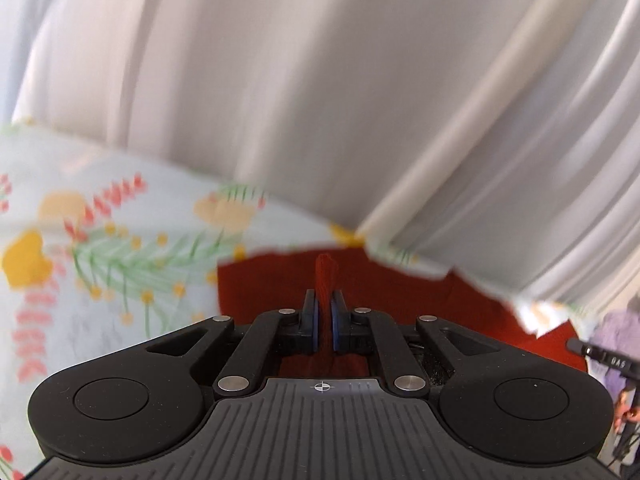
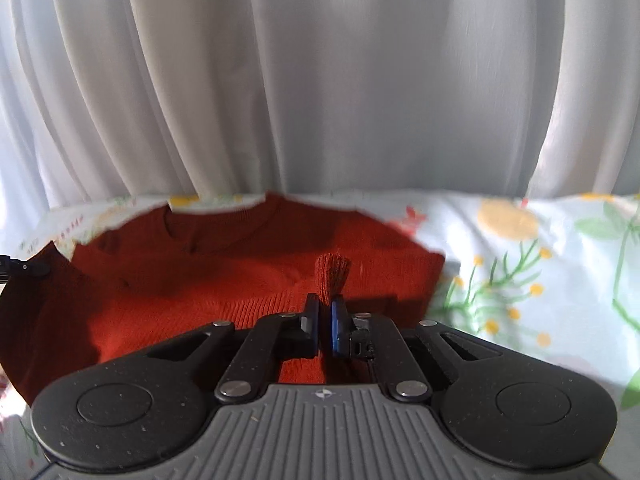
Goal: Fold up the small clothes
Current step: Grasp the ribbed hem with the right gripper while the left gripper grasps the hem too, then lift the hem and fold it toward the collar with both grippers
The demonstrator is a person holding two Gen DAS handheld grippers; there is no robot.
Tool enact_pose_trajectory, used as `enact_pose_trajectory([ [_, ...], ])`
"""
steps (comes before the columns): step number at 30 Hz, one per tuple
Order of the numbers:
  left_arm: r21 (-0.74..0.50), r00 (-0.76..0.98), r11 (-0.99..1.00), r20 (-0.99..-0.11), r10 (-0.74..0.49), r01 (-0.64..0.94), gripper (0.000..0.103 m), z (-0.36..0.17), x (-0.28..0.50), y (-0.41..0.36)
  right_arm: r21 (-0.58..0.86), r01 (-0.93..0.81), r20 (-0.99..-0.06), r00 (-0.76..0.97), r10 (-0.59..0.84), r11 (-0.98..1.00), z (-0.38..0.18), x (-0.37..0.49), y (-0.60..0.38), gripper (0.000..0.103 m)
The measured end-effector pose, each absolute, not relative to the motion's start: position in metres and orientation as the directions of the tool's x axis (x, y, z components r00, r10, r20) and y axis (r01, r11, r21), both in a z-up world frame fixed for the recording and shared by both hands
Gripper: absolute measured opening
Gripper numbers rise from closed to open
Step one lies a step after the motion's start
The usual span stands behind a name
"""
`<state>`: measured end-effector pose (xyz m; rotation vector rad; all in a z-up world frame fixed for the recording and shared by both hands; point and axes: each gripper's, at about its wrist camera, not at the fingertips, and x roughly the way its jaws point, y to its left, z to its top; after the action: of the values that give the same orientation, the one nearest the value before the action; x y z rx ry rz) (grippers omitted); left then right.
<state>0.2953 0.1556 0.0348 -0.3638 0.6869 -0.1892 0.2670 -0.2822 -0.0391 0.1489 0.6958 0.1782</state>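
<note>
A rust-red knit sweater lies spread on a floral sheet, its neckline toward the curtain. My right gripper is shut on a pinched fold of the sweater's ribbed edge, and the bunched knit sticks up between the pads. My left gripper is shut on another pinched bit of the same red sweater, which spreads ahead of it and to the right. The left wrist view is tilted and blurred.
White pleated curtains hang just behind the sheet in both views. The floral sheet covers the surface to the left. A purple item and a black device part sit at the left wrist view's right edge.
</note>
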Motion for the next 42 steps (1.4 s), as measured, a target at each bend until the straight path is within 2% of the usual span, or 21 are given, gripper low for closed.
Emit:
enact_pose_trajectory([
  [3,-0.363,0.812,0.931,-0.529,-0.247,0.046,0.008,0.064,0.315,0.156,0.226,-0.091,-0.553,0.808,0.204,0.970,-0.012,0.276,-0.289,0.005],
  [6,-0.306,0.837,0.952,-0.515,-0.184,0.021,0.008,0.073,0.341,0.146,0.217,-0.047,-0.496,0.855,0.151,0.975,0.006,0.296,-0.290,0.005],
  [12,-0.273,0.829,0.959,-0.550,-0.096,-0.070,0.008,0.036,0.385,0.130,0.172,0.017,-0.477,0.876,0.069,0.985,0.003,0.343,-0.278,0.005],
  [14,-0.225,0.818,0.963,-0.576,-0.010,-0.147,0.008,0.017,0.390,0.127,0.148,0.037,-0.488,0.872,0.040,0.988,-0.010,0.354,-0.272,0.005],
  [16,-0.211,0.795,0.954,-0.605,0.045,-0.214,0.021,0.002,0.387,0.129,0.136,0.058,-0.495,0.869,0.017,0.989,-0.023,0.362,-0.270,0.005],
  [18,-0.259,0.799,0.942,-0.601,0.014,-0.211,0.049,-0.005,0.375,0.131,0.119,0.117,-0.501,0.864,-0.042,0.986,-0.034,0.364,-0.270,0.006],
  [21,-0.328,0.814,0.941,-0.567,-0.123,-0.087,0.063,-0.016,0.368,0.106,0.160,0.245,-0.486,0.863,-0.140,0.956,-0.041,0.358,-0.275,0.013],
  [22,-0.353,0.811,0.935,-0.557,-0.180,-0.035,0.067,-0.020,0.369,0.094,0.223,0.233,-0.480,0.872,-0.101,0.946,-0.043,0.355,-0.273,0.013],
  [24,-0.407,0.801,0.912,-0.530,-0.279,0.049,0.080,-0.030,0.374,0.069,0.422,0.090,-0.471,0.872,0.133,0.902,-0.056,0.358,-0.257,0.013],
  [26,-0.464,0.798,0.884,-0.509,-0.324,0.063,0.080,-0.041,0.381,0.053,0.663,-0.068,-0.427,0.784,0.451,0.745,-0.083,0.370,-0.231,0.013],
  [27,-0.491,0.799,0.868,-0.495,-0.342,0.068,0.080,-0.049,0.386,0.048,0.778,-0.093,-0.378,0.720,0.581,0.621,-0.101,0.377,-0.218,0.014],
  [28,-0.492,0.801,0.868,-0.495,-0.337,0.061,0.081,-0.056,0.391,0.044,0.845,-0.087,-0.343,0.669,0.659,0.528,-0.118,0.384,-0.205,0.016],
  [29,-0.461,0.803,0.886,-0.513,-0.304,0.041,0.081,-0.062,0.396,0.042,0.861,-0.068,-0.349,0.642,0.683,0.504,-0.130,0.390,-0.193,0.016],
  [30,-0.416,0.801,0.909,-0.539,-0.261,0.016,0.080,-0.066,0.397,0.041,0.842,-0.044,-0.389,0.641,0.662,0.537,-0.139,0.394,-0.186,0.011],
  [31,-0.379,0.808,0.925,-0.542,-0.232,0.011,0.078,-0.071,0.398,0.043,0.819,-0.052,-0.405,0.653,0.640,0.572,-0.144,0.398,-0.184,0.000],
  [34,-0.355,0.823,0.935,-0.536,-0.187,-0.019,0.077,-0.070,0.397,0.056,0.761,-0.052,-0.428,0.708,0.561,0.646,-0.137,0.405,-0.208,0.000],
  [36,-0.330,0.827,0.942,-0.544,-0.143,-0.054,0.077,-0.073,0.398,0.069,0.666,-0.012,-0.483,0.755,0.443,0.746,-0.131,0.407,-0.239,0.000],
  [39,-0.371,0.830,0.927,-0.533,-0.164,-0.055,0.077,-0.075,0.399,0.079,0.515,0.071,-0.519,0.818,0.246,0.854,-0.120,0.399,-0.288,0.001],
  [42,-0.363,0.830,0.930,-0.535,-0.160,-0.054,0.077,-0.073,0.397,0.079,0.535,0.135,-0.509,0.839,0.191,0.834,-0.118,0.390,-0.317,0.003],
])
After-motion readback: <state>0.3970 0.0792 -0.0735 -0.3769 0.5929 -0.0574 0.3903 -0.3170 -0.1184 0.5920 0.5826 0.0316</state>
